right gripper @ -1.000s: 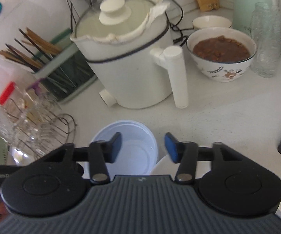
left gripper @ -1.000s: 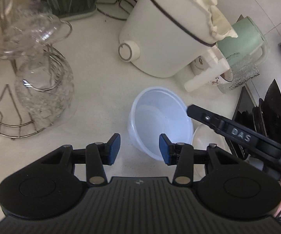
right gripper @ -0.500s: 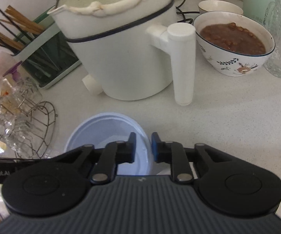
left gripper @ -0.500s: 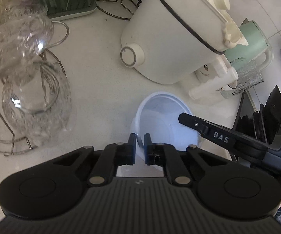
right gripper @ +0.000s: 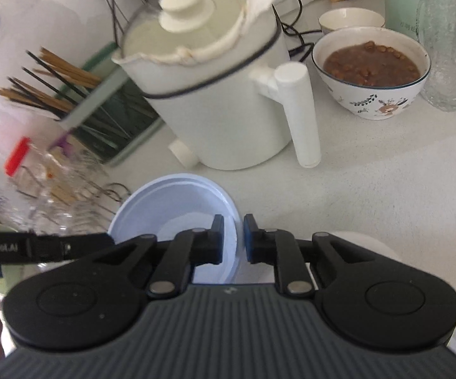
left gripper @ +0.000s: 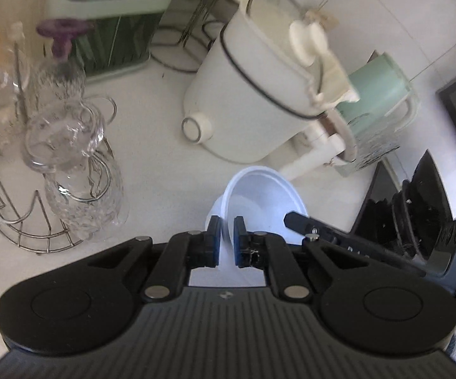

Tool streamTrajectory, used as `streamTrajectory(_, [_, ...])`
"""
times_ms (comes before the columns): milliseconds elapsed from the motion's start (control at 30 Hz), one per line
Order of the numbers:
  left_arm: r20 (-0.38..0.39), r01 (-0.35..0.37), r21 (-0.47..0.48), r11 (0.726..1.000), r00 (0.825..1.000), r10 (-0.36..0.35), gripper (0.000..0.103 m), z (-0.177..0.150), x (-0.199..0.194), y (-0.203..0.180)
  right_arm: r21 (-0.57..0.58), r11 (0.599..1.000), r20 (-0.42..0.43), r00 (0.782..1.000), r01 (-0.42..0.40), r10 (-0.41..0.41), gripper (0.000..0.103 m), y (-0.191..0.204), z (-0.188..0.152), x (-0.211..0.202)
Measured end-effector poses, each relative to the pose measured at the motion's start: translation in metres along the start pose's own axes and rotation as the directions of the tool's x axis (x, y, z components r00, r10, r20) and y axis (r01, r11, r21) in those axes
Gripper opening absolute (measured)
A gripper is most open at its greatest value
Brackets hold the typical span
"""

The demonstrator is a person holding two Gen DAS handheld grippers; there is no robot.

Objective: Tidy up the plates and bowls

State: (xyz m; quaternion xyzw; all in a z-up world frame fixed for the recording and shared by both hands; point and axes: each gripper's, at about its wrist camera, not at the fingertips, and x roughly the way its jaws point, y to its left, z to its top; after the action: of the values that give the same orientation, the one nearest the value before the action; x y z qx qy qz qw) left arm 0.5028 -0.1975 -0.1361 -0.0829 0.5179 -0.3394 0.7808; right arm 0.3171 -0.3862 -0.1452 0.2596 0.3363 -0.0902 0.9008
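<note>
The pale blue plastic bowl (left gripper: 259, 195) sat tilted above the white countertop (left gripper: 152, 145), in front of the white lidded pot (left gripper: 253, 94), and we held it from two sides. Our left gripper (left gripper: 227, 240) had its blue pads pinched tight on the near wall of the bowl, the rim passing between them. Our right gripper (right gripper: 233, 240) was likewise clamped on the bowl's rim, one finger inside the bowl and one outside; in the left wrist view its finger (left gripper: 310, 227) reached in over the far edge. A second, whiter bowl (right gripper: 354, 243) lay partly hidden behind the right gripper, just beside the blue one. To the left stood a wire rack (left gripper: 22, 221) carrying upturned glass cups (left gripper: 69, 145), with a green utensil holder (left gripper: 111, 19) of chopsticks beyond it. To the right of the pot, a patterned bowl (right gripper: 373, 75) held brown food, next to a textured glass mug (right gripper: 449, 47) and a mint-green jug (left gripper: 376, 85).
</note>
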Motion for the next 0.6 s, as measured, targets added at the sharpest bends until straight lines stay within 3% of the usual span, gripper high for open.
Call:
streamTrajectory(133, [0.035, 0.013, -0.068, 0.998, 0.999, -0.010, 0.009, -0.014, -0.020, -0.002, 0.009, 1.000, 0.017, 0.999, -0.028, 0.028, 0.016, 0.004, -0.005, -0.019])
streamTrajectory(600, [0.082, 0.000, -0.099, 0.995, 0.997, 0.008, 0.009, -0.059, -0.070, -0.012, -0.006, 0.994, 0.050, 0.992, -0.113, 0.113, 0.016, 0.016, -0.034, -0.076])
